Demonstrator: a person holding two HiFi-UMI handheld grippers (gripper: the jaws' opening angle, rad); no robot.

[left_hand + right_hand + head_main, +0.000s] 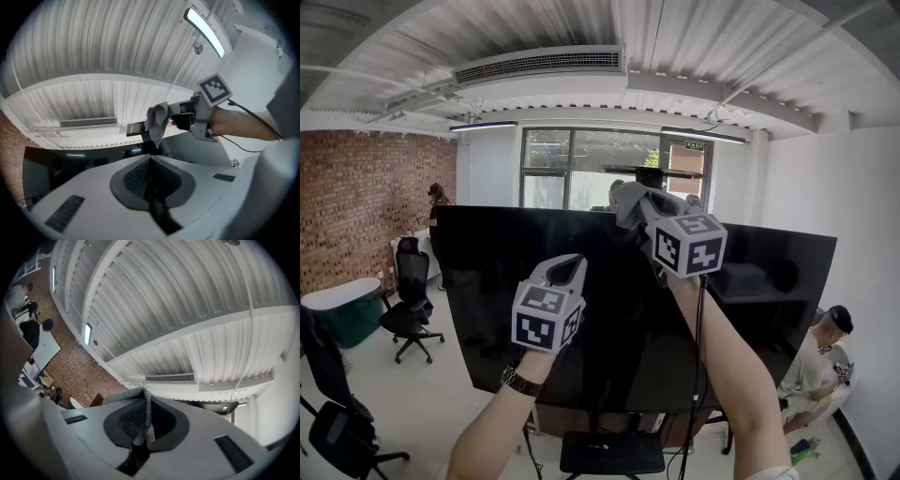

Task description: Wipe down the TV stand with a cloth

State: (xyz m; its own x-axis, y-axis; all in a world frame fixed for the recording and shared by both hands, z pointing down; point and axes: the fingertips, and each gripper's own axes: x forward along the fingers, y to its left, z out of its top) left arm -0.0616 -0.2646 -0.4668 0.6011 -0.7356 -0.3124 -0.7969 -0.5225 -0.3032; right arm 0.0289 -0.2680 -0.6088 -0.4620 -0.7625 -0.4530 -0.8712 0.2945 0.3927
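Nearest to us, our left gripper point(566, 272) has its 2 jaws pressed together on nothing, the pads meeting in its own view. Just beyond and higher, our right gripper point(637, 208) is clamped on the grey cloth point(625, 200), with 1 fold pinched between the pads and a flap spilling over to the left of the jaws. So the cloth is up by the top edge of the big black TV point(487, 281), and here's what matters: the TV stand point(611, 454) lies well below both grippers, at the bottom of the head view, its dark base running left to right. The right gripper carries the cloth, though the left sits lower and nearer the stand. Both gripper views point at the ceiling, so neither shows the stand. The TV and our arms cover most of it, and we cannot make out its uprights or its full width.
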